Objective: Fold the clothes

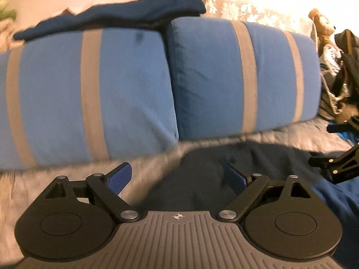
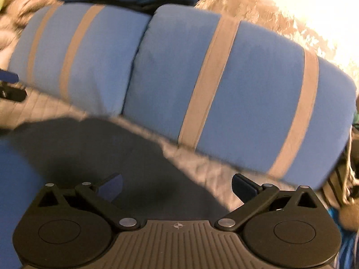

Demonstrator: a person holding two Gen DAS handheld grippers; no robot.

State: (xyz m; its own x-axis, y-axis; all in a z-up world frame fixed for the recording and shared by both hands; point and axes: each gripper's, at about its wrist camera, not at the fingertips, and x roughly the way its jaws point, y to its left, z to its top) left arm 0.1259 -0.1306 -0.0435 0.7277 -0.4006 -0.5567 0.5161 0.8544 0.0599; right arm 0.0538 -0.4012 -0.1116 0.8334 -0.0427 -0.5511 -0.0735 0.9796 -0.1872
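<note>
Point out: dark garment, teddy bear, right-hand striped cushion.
dark garment (image 1: 197, 179), left wrist view, its middle between the open fingers
teddy bear (image 1: 323, 24), left wrist view, its head
right-hand striped cushion (image 2: 246, 94), right wrist view, blue panel between grey stripes

Your left gripper (image 1: 177, 177) is matt black plastic with bright metal pivot pins, a ribbed grey plastic deck and matt blue finger pads (image 1: 122, 176); your right gripper (image 2: 177, 185) looks the same. Beyond them, the two blue cushions with grey stripes (image 1: 235, 76) are soft, matt woven cloth. Draped on top of those cushions lies a dark navy cloth garment (image 1: 125, 15), dull and slightly fuzzy. Below the cushions, the grey quilted cover (image 2: 202, 168) looks stitched and rough.
</note>
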